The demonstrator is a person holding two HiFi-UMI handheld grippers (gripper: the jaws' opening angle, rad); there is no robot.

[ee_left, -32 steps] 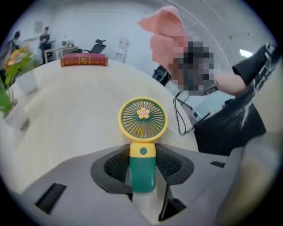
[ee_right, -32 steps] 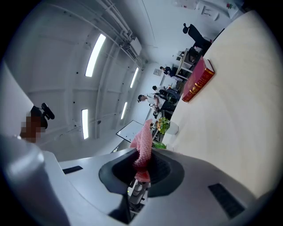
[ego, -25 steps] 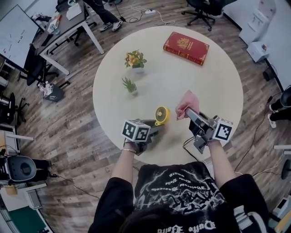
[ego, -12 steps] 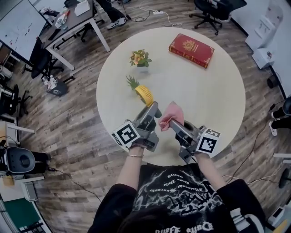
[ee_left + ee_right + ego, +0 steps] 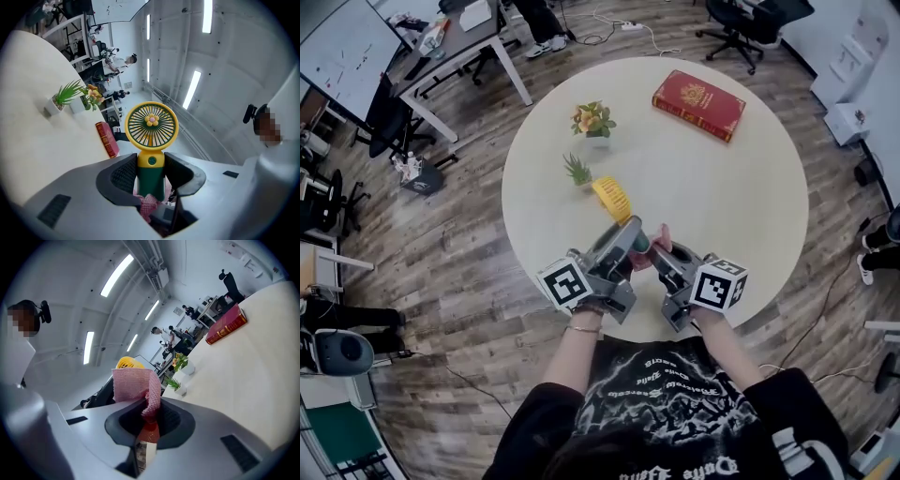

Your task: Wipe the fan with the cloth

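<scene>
Left gripper (image 5: pixel 151 174) is clamping its fingers on the fan (image 5: pixel 151 123) handle, holding it upright above the surface (image 5: pixel 731 187). Right gripper (image 5: pixel 149 420) is pinching the cloth (image 5: pixel 133 384), fingers together, just beside that handle. Judgement: both items are in hand, and wiping is yet to begin.

I was in an open-plan office, pretty clearly: round desk (image 5: pixel 722 187) on a wood-plank floor (image 5: pixel 459 267), a whiteboard (image 5: pixel 342 61) off to one side, black swivel chairs (image 5: pixel 748 14) around, and long strip lights (image 5: pixel 192 88) running across the ceiling.
</scene>
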